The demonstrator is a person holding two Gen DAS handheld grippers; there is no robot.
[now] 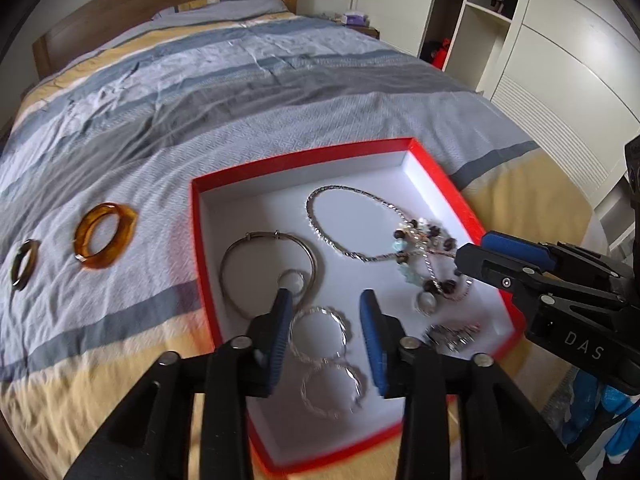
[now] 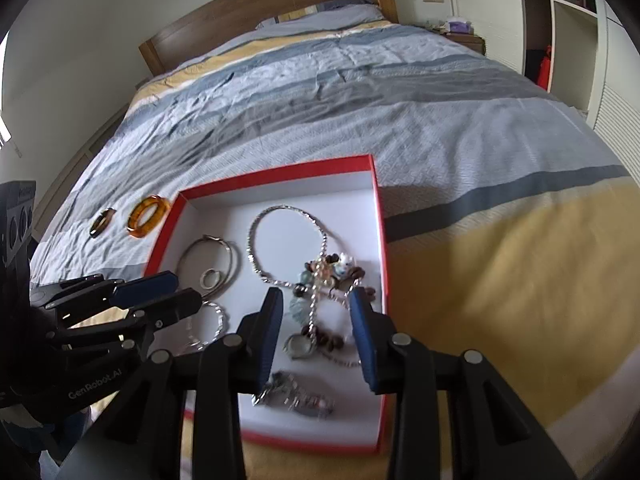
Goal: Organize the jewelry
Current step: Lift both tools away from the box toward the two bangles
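Note:
A red box [image 1: 304, 156] [image 2: 280, 172] with a white inside lies on the bed. It holds a silver chain necklace [image 1: 340, 220] [image 2: 256, 240], a beaded bracelet [image 1: 424, 260] [image 2: 320, 280], a thin silver bangle [image 1: 232, 264] [image 2: 192, 256], a small ring [image 1: 292, 280] [image 2: 211, 278] and two twisted silver hoops [image 1: 318, 334]. My left gripper [image 1: 326, 300] [image 2: 176, 292] is open and empty above the hoops. My right gripper [image 2: 314, 296] [image 1: 472, 248] is open and empty above the beaded bracelet. An amber bangle [image 1: 105, 236] [image 2: 149, 216] and a dark ring [image 1: 25, 264] [image 2: 102, 222] lie on the bedspread left of the box.
The striped blue, grey and yellow bedspread [image 1: 240, 92] covers the bed, with a wooden headboard [image 2: 256, 12] at the back. A white wardrobe [image 1: 560, 92] with open shelves stands to the right. A small silver clump [image 1: 452, 336] [image 2: 296, 398] lies in the box's near corner.

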